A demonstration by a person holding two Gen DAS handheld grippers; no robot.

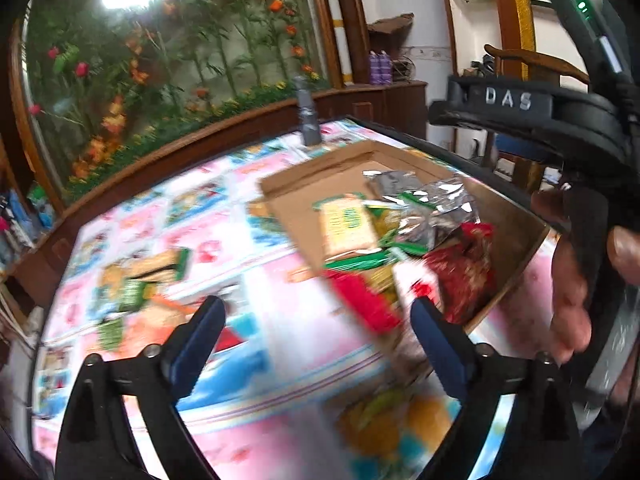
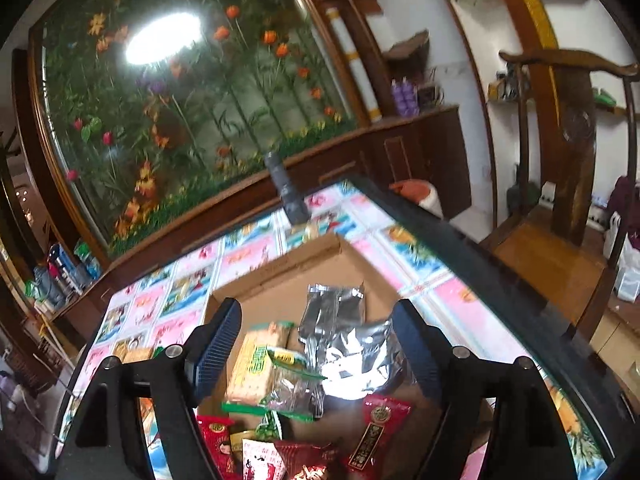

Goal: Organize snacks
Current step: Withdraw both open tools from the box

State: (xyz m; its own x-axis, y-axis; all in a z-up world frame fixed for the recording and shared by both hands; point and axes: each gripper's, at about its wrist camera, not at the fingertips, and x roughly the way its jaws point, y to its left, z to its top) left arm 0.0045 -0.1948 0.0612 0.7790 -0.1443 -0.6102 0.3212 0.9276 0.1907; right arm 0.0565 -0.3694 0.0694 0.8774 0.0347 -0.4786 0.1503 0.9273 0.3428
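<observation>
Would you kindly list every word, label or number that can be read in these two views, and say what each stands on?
"DAS": raised letters on the black right gripper, seen from the left wrist.
Print on the snack packets in the cardboard box: too blurred to read.
Gold characters on the red packet: too small.

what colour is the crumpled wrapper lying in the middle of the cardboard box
Shiny silver foil: the crumpled wrapper shows best in the right wrist view, in the cardboard box.

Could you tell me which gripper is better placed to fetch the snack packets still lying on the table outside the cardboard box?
The left gripper, probably. Its jaws are open and empty, with the loose packets just to its left. The right gripper, also open, hangs over the cardboard box.
</observation>
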